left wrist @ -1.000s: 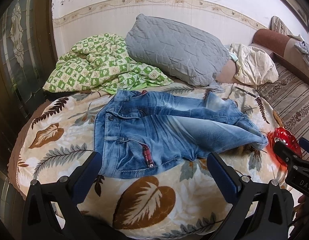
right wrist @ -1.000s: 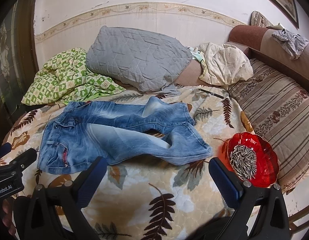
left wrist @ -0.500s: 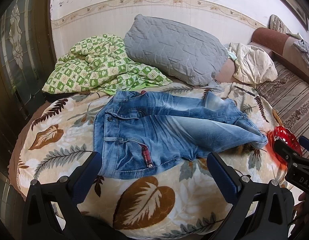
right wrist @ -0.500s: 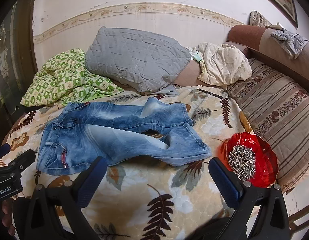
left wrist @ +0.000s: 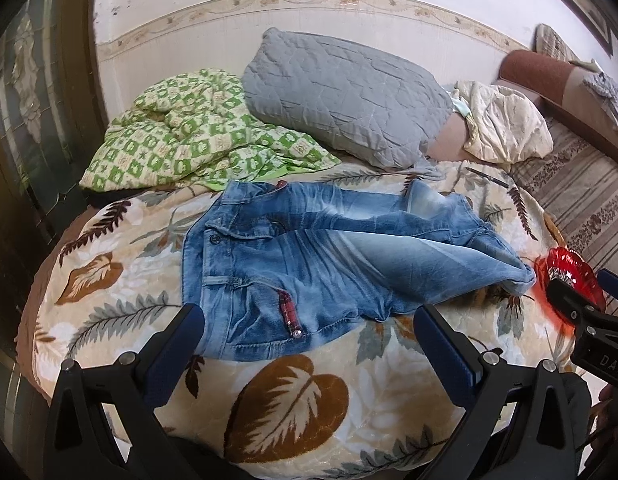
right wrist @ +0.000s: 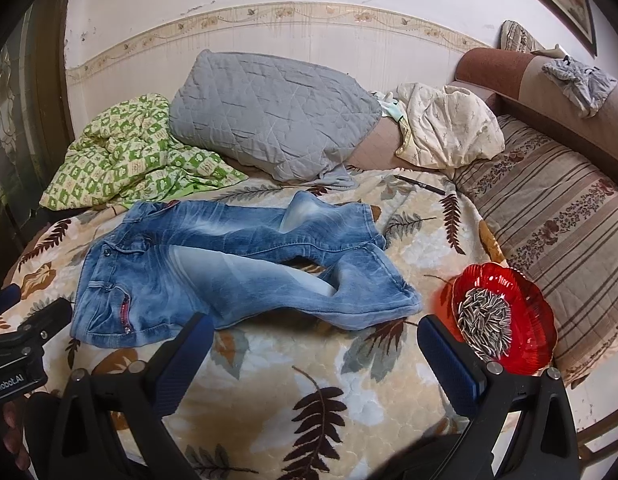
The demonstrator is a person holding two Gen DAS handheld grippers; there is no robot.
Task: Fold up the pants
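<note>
We held left gripper [left wrist: 309,340] wide open, empty, above waist end of jeans [left wrist: 309,256]. Right gripper [right wrist: 313,344] also gaped, gripping nothing, near leg hems. Jeans lay flat on leaf-print blanket [right wrist: 301,380], red seed dish [right wrist: 505,316] beside hems.

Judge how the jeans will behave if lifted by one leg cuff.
The jeans would probably drape limply: they already lie in soft wrinkles on the blanket. The crossed legs would likely drag along. The denim looks thick, so probably heavyish.
</note>
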